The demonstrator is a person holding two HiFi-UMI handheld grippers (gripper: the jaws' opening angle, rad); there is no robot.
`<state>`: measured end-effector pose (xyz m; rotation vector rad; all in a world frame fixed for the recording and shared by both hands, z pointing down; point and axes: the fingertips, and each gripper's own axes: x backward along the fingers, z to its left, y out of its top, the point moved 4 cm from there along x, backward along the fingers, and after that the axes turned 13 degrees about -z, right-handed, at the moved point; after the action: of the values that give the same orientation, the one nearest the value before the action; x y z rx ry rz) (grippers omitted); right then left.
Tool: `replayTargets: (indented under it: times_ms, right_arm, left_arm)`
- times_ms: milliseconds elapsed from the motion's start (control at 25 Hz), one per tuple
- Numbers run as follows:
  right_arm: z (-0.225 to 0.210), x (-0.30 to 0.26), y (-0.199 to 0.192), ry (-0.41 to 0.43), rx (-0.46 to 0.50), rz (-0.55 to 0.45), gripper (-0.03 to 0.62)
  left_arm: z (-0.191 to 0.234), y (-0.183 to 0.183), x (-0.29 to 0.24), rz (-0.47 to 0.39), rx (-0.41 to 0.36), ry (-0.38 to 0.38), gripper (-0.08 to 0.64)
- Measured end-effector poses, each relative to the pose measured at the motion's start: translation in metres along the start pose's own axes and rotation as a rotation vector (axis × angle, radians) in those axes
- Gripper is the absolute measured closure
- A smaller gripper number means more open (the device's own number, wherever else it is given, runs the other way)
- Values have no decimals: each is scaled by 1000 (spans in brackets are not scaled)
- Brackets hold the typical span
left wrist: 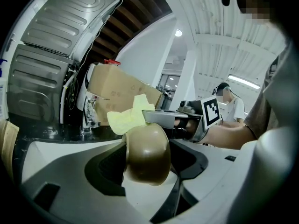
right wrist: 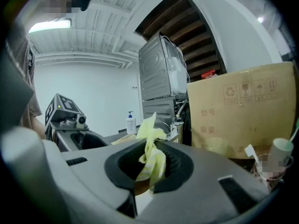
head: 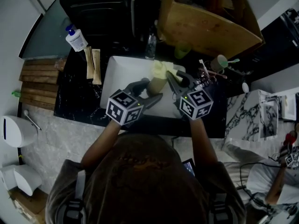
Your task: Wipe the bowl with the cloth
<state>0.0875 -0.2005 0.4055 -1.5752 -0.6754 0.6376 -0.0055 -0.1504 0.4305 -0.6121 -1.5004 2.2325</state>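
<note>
1. The left gripper (head: 148, 91) was clamped on the bowl (left wrist: 148, 153), a brown glossy one. In the left gripper view its jaws pressed on the bowl's two sides, with its rounded outside facing the camera.
2. The bowl was held over the white sink (head: 117, 78), near the sink's middle in the head view. Whether it touched the sink could not be told.
3. The right gripper (head: 177, 80) was closed on the yellow cloth (right wrist: 152, 157). In the right gripper view the crumpled cloth was pinched between the jaws, one end sticking up toward 12 o'clock.
4. The cloth was at the bowl, bunched at its 12 to 1 o'clock edge in the head view. In the left gripper view it rose behind the bowl's upper rim at 11 o'clock.
5. The two grippers met at the bowl, the left from 7 o'clock and the right from 4 o'clock.
6. A soap bottle (head: 76, 38) stood on the dark counter at the sink's 10 o'clock.
7. A cardboard box (head: 205, 27) stood at the sink's 1 o'clock.
8. A tap (left wrist: 88, 118) stood behind the sink, at the bowl's 10 o'clock in the left gripper view.
</note>
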Motion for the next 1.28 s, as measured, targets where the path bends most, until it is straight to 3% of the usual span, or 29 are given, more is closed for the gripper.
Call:
replayTargets:
  times_ms: [640, 960, 1280]
  right_arm:
    - [-15, 8, -21, -41, -47, 33, 565]
    - [-15, 12, -32, -28, -147, -3, 565]
    - [-10, 15, -42, -27, -173, 6, 565]
  left_arm:
    - [5, 13, 9, -82, 129, -36, 279]
    - [9, 16, 12, -119, 208, -53, 279]
    - [12, 19, 15, -139, 236, -55, 279]
